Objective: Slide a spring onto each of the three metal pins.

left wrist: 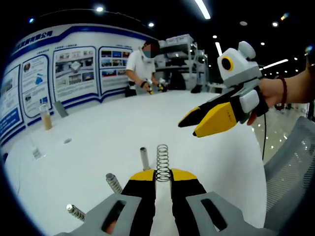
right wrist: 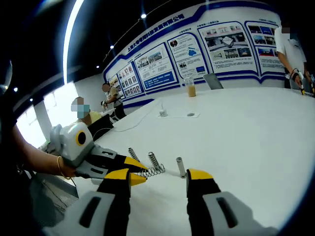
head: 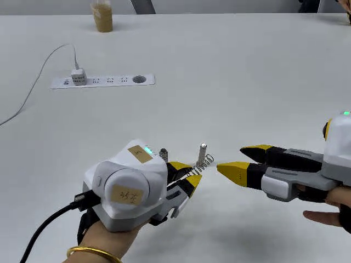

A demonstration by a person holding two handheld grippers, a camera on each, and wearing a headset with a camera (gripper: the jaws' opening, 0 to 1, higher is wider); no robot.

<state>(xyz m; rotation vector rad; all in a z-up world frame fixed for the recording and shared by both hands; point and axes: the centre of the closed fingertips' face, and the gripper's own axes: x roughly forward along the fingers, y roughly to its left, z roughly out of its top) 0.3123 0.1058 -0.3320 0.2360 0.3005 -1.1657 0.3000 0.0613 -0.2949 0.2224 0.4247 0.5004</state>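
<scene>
Steel spring (left wrist: 162,162) is pinched at one end between the yellow tips of the left tongs (left wrist: 162,176), which are clenched on it. In the head view the spring (head: 201,166) slants up to the right from those tips. Its free end is just beside the bare pin (head: 202,153); contact cannot be told. That pin stands upright on the white worktop (head: 247,82). The left gripper view shows the bare pin (left wrist: 144,158) left of the held spring, and two sprung pins nearer and further left: first sprung pin (left wrist: 113,183), second sprung pin (left wrist: 75,212), each with coils around it. All three pins form one row.

Right tongs (head: 235,159) are released, jaws apart with nothing between them. They sit right of the bare pin, tips pointing left at the spring, near but apart. In the right gripper view the bare pin (right wrist: 181,167) sits between that view's own yellow tips.

A hand (head: 107,241) with a gold bangle (head: 93,252) holds the left gripper.

Far left lies a power strip (head: 103,81) with a white charger (head: 78,75) plugged in, cable running left. A cup of brownish liquid (head: 102,15) stands at the far edge.
</scene>
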